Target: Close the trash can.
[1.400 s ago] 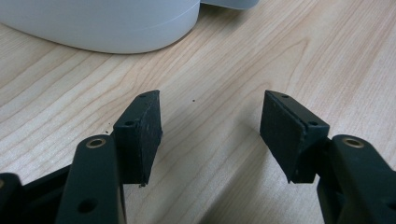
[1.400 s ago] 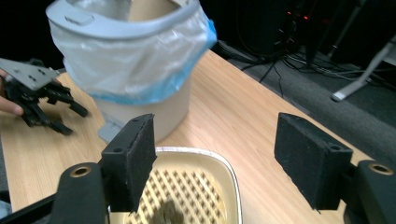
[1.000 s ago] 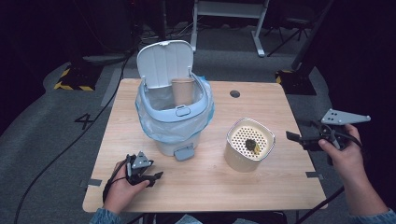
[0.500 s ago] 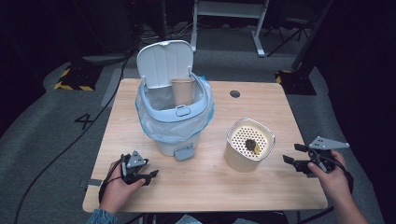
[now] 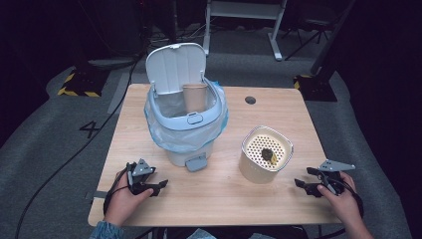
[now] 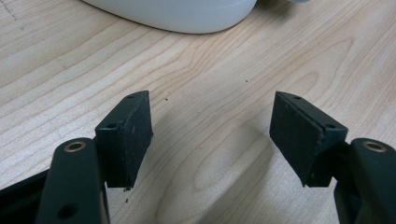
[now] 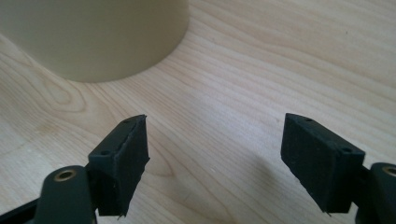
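On the wooden tabletop (image 5: 278, 124), left tool (image 5: 158, 186) and right tool (image 5: 301, 178) rest, jaws apart and holding nothing, flanking the pedal bin (image 5: 185, 130) and strainer basket (image 5: 265, 154).

Right gripper (image 7: 212, 158): two black jaws rising from the bottom edge at about 7 and 5 o'clock, set wide apart, nothing between them. Table (image 7: 280, 60): pale wood with visible grain, lying under the jaws. Container (image 7: 93, 37): cream, rounded base, standing on the table at 11 o'clock, clear of both jaws.
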`<move>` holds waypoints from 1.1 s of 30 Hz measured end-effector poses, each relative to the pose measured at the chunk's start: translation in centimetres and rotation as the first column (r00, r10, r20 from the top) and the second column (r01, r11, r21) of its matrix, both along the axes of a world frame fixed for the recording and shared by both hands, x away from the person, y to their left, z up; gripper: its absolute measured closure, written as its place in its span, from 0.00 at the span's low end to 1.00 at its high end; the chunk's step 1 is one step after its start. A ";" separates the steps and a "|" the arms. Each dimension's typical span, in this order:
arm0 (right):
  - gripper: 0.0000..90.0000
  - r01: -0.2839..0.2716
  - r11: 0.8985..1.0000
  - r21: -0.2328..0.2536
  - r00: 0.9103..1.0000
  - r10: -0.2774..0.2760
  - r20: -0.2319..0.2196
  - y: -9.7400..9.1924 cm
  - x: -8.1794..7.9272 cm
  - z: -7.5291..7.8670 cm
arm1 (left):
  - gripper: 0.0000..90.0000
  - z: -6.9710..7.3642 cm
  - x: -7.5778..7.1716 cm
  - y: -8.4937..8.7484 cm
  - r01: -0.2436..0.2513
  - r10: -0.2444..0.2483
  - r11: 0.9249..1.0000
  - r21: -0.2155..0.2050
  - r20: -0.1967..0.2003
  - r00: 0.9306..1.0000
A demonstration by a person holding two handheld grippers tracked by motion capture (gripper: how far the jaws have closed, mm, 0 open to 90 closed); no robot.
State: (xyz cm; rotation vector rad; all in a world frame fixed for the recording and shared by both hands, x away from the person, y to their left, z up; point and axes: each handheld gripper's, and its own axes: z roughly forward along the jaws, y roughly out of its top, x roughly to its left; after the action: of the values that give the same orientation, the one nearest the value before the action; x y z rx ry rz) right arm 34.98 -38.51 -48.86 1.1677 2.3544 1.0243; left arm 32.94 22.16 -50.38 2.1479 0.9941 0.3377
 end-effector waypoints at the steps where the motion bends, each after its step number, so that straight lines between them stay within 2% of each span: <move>1: 0.25 0.006 1.000 0.000 1.000 -0.006 -0.001 -0.1 0.0 -0.3 | 0.33 0.0 0.0 0.0 0.001 -0.001 1.000 0.012 0.003 1.000; 3: 0.23 0.016 1.000 -0.011 1.000 -0.016 0.004 -0.2 -0.1 -0.9 | 0.33 0.0 0.0 -0.1 0.001 -0.001 1.000 0.029 0.011 1.000; 6: 0.20 0.033 0.999 -0.009 0.999 -0.033 0.042 -0.2 -0.3 -1.5 | 0.32 0.0 0.1 0.1 -0.023 0.023 0.999 0.031 0.012 1.000; 10: 0.15 0.056 0.998 -0.018 0.998 -0.055 0.038 -0.1 -0.2 -1.6 | 0.33 0.0 0.2 0.6 -0.061 0.061 0.998 0.024 0.012 0.998; 16: 0.13 0.066 0.998 -0.020 0.997 -0.065 0.035 0.0 -0.1 -1.6 | 0.33 0.0 0.4 0.7 -0.045 0.045 0.998 0.035 0.017 0.999; 22: 0.13 0.065 0.998 -0.021 0.997 -0.065 0.036 0.0 -0.1 -1.6 | 0.37 0.4 0.5 0.9 -0.040 0.040 0.998 0.038 -0.012 0.999; 25: 0.13 0.065 0.998 -0.021 0.997 -0.065 0.036 0.0 -0.1 -1.6 | 0.43 0.9 0.4 1.2 -0.031 0.031 1.000 -0.002 -0.044 0.999; 31: 0.13 0.065 0.998 -0.021 0.997 -0.065 0.036 0.0 -0.1 -1.6 | 0.43 3.2 0.2 2.4 -0.016 0.017 0.997 -0.074 0.005 1.000; 33: 0.14 0.065 0.998 -0.020 0.997 -0.064 0.036 0.0 -0.1 -1.6 | 0.43 4.1 0.2 2.8 -0.013 0.015 0.996 -0.087 0.025 1.000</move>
State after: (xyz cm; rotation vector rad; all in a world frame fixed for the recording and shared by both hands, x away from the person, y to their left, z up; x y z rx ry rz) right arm 34.83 -38.56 -50.44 1.1999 2.2793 0.9873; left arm 33.10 24.98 -46.24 2.0542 0.9921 0.3218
